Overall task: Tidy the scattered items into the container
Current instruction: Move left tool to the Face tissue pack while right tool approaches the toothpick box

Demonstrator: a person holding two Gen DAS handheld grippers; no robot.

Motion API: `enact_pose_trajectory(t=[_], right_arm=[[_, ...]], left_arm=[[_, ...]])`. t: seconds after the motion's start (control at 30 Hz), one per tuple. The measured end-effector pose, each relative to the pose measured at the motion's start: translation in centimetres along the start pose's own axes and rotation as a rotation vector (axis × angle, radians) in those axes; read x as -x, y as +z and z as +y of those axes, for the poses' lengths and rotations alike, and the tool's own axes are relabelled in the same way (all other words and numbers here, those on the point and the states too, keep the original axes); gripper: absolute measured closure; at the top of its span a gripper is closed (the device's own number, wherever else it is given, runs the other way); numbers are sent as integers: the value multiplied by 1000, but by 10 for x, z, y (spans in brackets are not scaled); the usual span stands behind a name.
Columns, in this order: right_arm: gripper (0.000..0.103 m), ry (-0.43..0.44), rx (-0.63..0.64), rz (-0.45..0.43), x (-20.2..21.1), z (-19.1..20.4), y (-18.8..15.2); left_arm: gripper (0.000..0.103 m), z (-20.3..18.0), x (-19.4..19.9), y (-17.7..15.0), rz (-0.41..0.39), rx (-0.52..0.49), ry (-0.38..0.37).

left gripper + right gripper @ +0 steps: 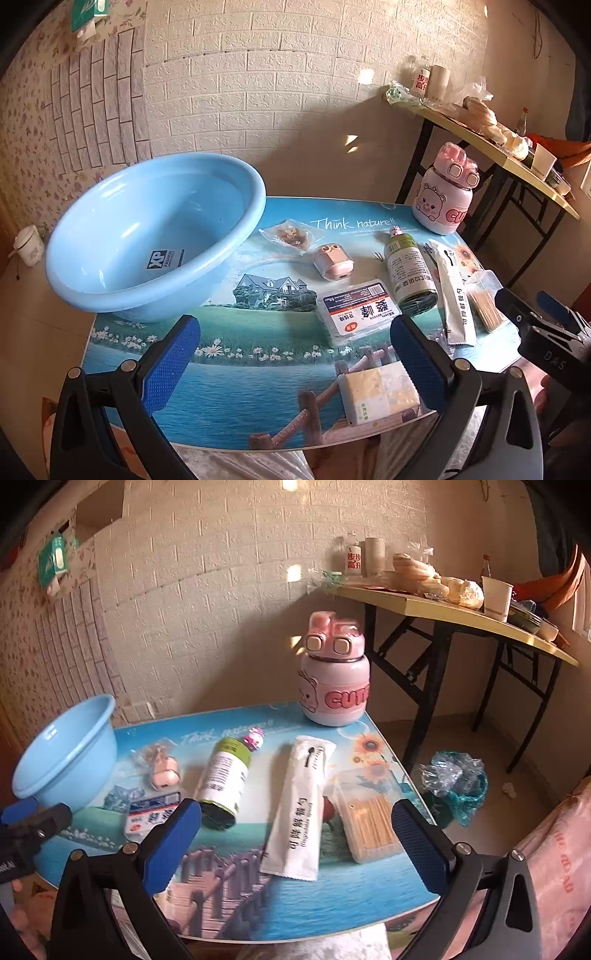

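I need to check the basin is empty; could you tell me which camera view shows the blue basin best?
The left wrist view: the blue basin shows whole, its inside visibly empty. The right wrist view catches it only at the left edge, mostly its outer wall.

A folding side table (436, 607) bears a paper cup (496, 598); a bin bag (456, 786) sits below.

"Think nature!!" runs in white script across the printed table (258, 369) top. Inside the blue basin (147, 236) a dark sticker reads "XP" with "FASHION" beside it. The pink bottle (334, 679) shows "CUTE" in puffy pink letters, the last one cut off at the curve. The other claw's black body (550, 343) carries what looks like "DAS". Chinese print on the white sachet (301, 805), flat box (356, 314) and green bottle (408, 273) is too small to read.
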State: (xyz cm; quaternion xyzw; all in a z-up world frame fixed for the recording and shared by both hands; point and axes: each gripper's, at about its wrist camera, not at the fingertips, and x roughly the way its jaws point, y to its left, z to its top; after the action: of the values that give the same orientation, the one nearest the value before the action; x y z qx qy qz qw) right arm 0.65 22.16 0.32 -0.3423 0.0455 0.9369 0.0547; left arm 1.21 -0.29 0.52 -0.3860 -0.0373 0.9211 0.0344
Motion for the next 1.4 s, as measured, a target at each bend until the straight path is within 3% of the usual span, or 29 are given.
enact_pose_trajectory(t=[0.27,0.6,1.4], right_arm=[[0,-19,-14,29,-3,-4,-2],[0,12,-9,9,0,0,-1],[0,-15,-27,23,-9,-22,-10]], left_arm=[[0,-8,6,2,-36,-32,2],[0,-7,4,1,-28,-28,5],[0,-24,-10,-20,-9,-5,18]])
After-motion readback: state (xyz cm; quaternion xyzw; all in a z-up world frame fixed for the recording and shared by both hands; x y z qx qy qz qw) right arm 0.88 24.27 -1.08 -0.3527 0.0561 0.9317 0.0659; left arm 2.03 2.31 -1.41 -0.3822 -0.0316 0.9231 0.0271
